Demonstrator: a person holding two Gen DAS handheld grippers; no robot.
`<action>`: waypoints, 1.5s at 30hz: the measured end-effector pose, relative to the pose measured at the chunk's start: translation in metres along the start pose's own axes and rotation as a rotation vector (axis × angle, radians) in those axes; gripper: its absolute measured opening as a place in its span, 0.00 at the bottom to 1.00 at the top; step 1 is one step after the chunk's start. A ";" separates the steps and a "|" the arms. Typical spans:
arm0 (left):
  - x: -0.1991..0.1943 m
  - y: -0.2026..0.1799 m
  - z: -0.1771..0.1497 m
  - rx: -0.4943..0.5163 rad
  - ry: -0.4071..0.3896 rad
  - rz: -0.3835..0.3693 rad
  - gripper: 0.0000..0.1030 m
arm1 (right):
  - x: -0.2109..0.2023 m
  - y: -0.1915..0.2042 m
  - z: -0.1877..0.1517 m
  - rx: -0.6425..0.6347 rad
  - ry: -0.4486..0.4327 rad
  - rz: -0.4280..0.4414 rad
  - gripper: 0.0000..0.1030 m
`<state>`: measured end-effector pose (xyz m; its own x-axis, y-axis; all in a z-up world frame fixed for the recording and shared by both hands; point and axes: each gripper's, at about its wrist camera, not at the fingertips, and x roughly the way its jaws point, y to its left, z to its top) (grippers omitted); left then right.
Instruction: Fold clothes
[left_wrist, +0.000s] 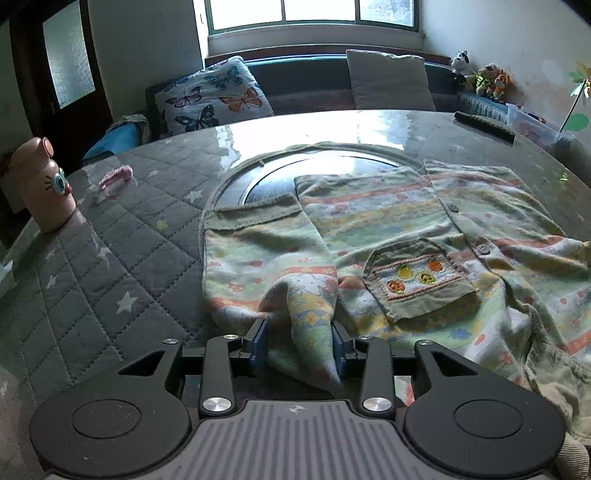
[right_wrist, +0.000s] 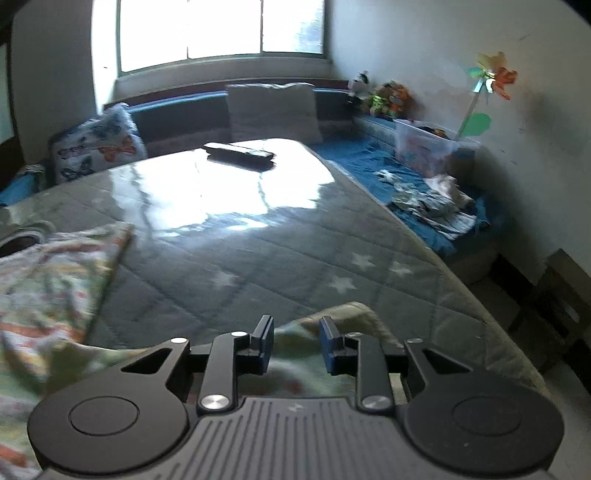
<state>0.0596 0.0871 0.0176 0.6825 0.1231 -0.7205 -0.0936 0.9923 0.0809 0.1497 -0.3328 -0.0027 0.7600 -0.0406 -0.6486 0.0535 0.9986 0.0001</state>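
Observation:
A pastel striped child's cardigan with buttons and a green embroidered pocket lies on the quilted grey table cover. Its left sleeve is folded over the body, the green cuff lying at the far end. My left gripper is shut on a bunched fold of the cardigan at its near edge. In the right wrist view the cardigan lies at the left, and another part of it lies under my right gripper, whose fingers stand apart with nothing clamped between them.
A pink cat-face bottle stands at the table's left edge, with a small pink item nearby. A dark flat object lies at the far end. A bench with cushions, a plastic bin and loose clothes runs behind and right.

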 end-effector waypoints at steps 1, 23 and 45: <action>-0.001 -0.001 0.003 0.005 -0.009 -0.004 0.38 | -0.002 0.004 0.001 -0.005 -0.001 0.023 0.28; 0.094 0.025 0.094 -0.077 0.005 -0.016 0.38 | 0.006 0.133 0.016 -0.195 0.023 0.349 0.36; 0.045 0.085 0.074 -0.266 -0.149 -0.002 0.02 | -0.005 0.172 -0.003 -0.270 0.017 0.437 0.49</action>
<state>0.1361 0.1779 0.0431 0.7800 0.1413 -0.6096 -0.2655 0.9569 -0.1179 0.1536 -0.1608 -0.0018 0.6633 0.3806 -0.6444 -0.4374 0.8958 0.0789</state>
